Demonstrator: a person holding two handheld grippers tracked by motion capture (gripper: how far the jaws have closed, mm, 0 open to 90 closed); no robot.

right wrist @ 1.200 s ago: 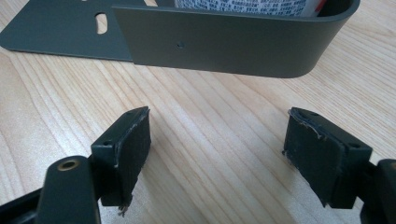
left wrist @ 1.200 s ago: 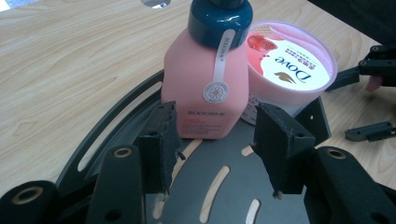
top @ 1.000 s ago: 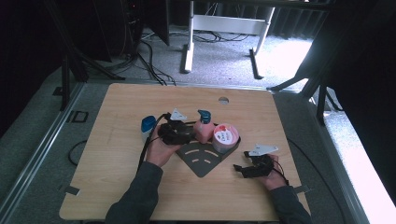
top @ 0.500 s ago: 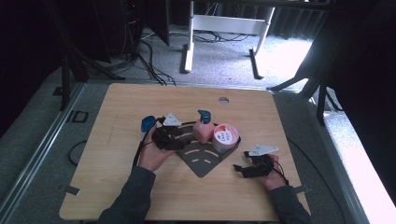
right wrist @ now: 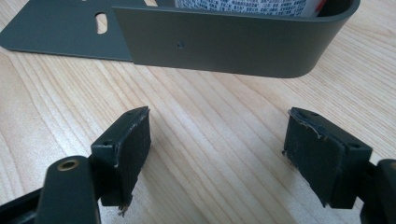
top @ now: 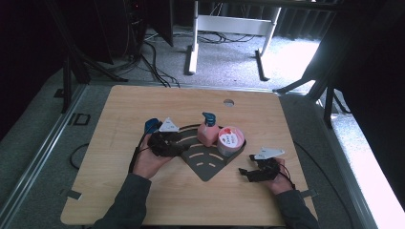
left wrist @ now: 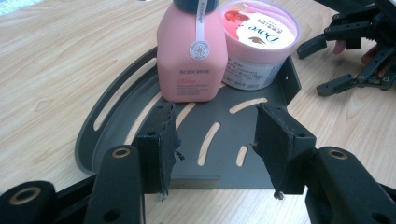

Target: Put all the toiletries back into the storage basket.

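My left gripper (top: 177,149) sits at the left edge of the dark grey corner rack (top: 205,164), its jaws standing apart with nothing between them, only the slotted floor of the rack under them. Just beyond its pads (left wrist: 164,140), in the left gripper view, the pink pump bottle (left wrist: 192,56) stands upright on the rack, and the round pink Dove tub (left wrist: 259,42) stands touching it on the right, tucked against the rack's raised wall. My right gripper (top: 248,174) rests low on the wooden table (top: 305,119), to the right of the rack and a little nearer to me, jaws wide and empty. In the right gripper view its pads (right wrist: 128,149) flank bare wood, and the rack's curved outer wall (right wrist: 224,39) stands just ahead, apart from them.
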